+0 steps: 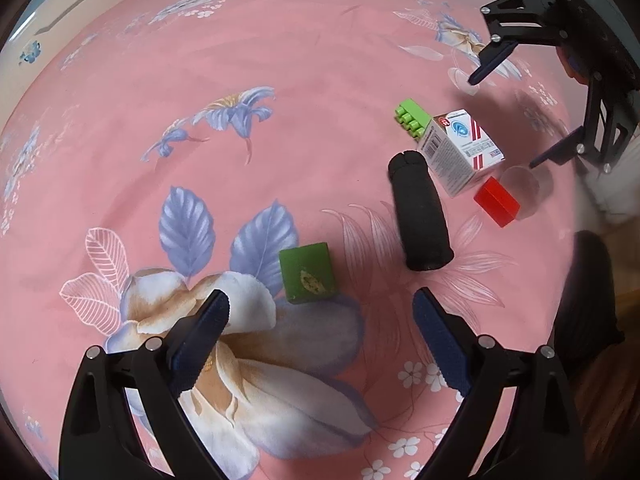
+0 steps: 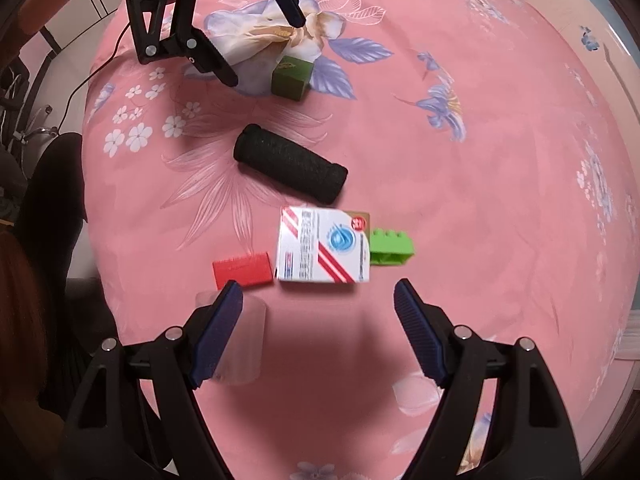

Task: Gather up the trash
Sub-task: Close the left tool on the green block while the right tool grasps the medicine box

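On a pink flowered cloth (image 1: pixel 320 60) lie a green cube (image 1: pixel 308 272), a black foam cylinder (image 1: pixel 418 216), a white medicine box (image 1: pixel 460 150), a bright green toy brick (image 1: pixel 412 117) and a red block (image 1: pixel 497 201). My left gripper (image 1: pixel 320 312) is open and empty, just short of the green cube. My right gripper (image 2: pixel 318 300) is open and empty, just short of the white box (image 2: pixel 322 250). The red block (image 2: pixel 242 272), toy brick (image 2: pixel 390 248), cylinder (image 2: pixel 290 164) and cube (image 2: pixel 292 76) also show there. Each gripper shows in the other's view: right (image 1: pixel 504 116), left (image 2: pixel 264 48).
A clear plastic cup (image 2: pixel 240 344) lies beside my right gripper's left finger and shows in the left wrist view (image 1: pixel 524 188). A dark chair (image 2: pixel 56 216) stands off the cloth's edge. Cabinets and cables are at the far left.
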`<state>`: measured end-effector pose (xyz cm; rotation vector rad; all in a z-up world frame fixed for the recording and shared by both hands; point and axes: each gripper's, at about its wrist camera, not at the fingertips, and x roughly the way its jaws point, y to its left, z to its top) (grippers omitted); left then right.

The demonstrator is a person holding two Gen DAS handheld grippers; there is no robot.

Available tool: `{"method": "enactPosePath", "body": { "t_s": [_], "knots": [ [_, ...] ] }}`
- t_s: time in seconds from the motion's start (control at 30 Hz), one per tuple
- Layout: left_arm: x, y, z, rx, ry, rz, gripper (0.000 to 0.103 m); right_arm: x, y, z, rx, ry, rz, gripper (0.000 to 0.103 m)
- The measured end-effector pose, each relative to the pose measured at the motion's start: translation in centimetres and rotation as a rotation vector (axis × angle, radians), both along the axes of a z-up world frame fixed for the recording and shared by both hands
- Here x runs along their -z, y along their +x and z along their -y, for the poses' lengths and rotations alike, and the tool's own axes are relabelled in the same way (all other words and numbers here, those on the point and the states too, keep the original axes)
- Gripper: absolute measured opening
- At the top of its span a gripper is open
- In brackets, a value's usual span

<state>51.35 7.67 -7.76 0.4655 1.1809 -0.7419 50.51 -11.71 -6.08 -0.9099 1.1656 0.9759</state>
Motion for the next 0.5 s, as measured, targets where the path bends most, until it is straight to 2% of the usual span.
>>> {"method": "enactPosePath", "body": {
  "t_s": [0.5],
  "knots": [
    [1.9,1.4,0.5,-0.003,0.007,-0.019,0.094,2.9,1.7,-2.0,-0.007,0.0,-0.035,0.077]
  ]
}}
